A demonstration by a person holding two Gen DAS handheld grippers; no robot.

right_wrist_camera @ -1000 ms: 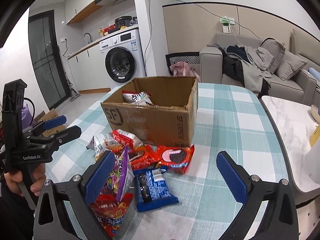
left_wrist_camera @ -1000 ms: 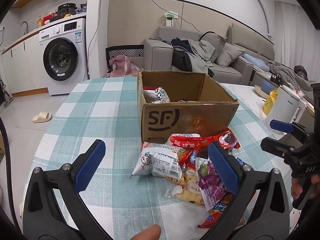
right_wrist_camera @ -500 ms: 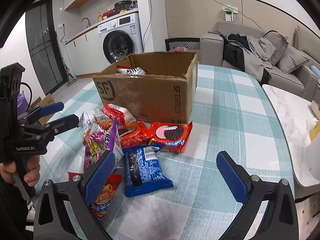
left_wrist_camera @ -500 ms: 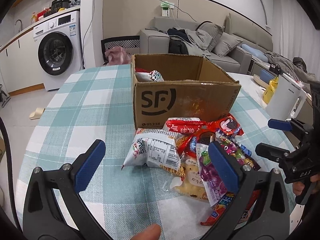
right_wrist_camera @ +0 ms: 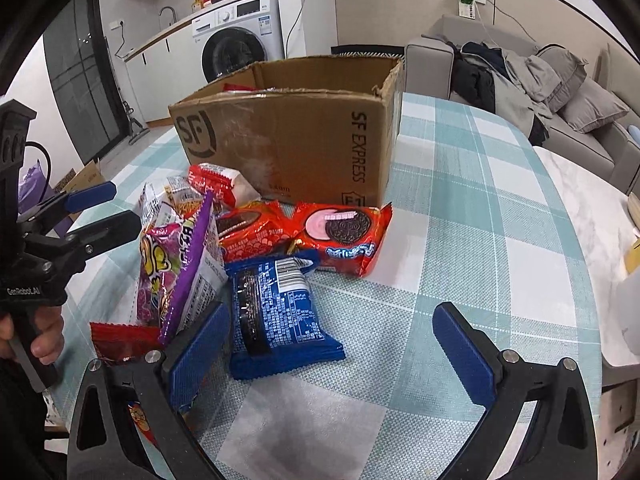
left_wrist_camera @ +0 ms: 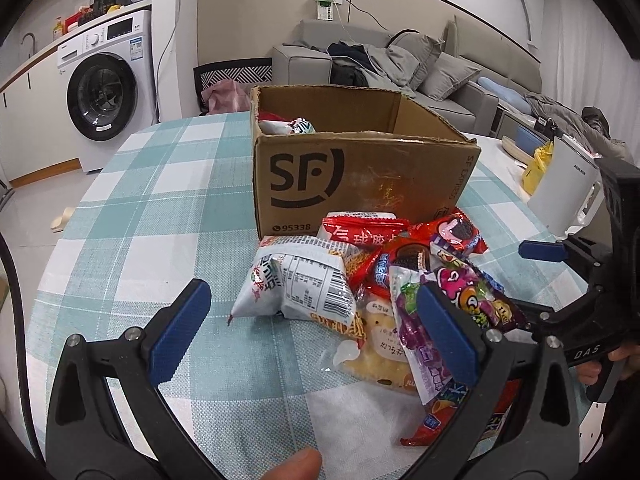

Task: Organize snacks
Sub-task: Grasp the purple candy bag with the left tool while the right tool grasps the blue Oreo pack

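A brown SF cardboard box [left_wrist_camera: 360, 184] [right_wrist_camera: 296, 136] stands open on the checked tablecloth with a snack or two inside [left_wrist_camera: 286, 126]. A heap of snack packets lies in front of it: a white packet [left_wrist_camera: 300, 284], a purple packet [left_wrist_camera: 416, 320] [right_wrist_camera: 188, 256], a red Oreo packet [right_wrist_camera: 340, 232] and a blue Oreo packet [right_wrist_camera: 276, 308]. My left gripper [left_wrist_camera: 314, 336] is open and empty, low over the white packet. My right gripper [right_wrist_camera: 332, 352] is open and empty, its jaws either side of the blue Oreo packet's near end.
A white kettle [left_wrist_camera: 568, 192] and a yellow bag [left_wrist_camera: 538, 164] stand at the table's right side. A grey sofa [left_wrist_camera: 384, 68] and a washing machine [left_wrist_camera: 104, 96] are beyond the table. Bare tablecloth [left_wrist_camera: 152, 200] lies left of the box.
Both grippers have moved forward and down toward the snack heap, so the box and packets look larger. Both stay open and empty.
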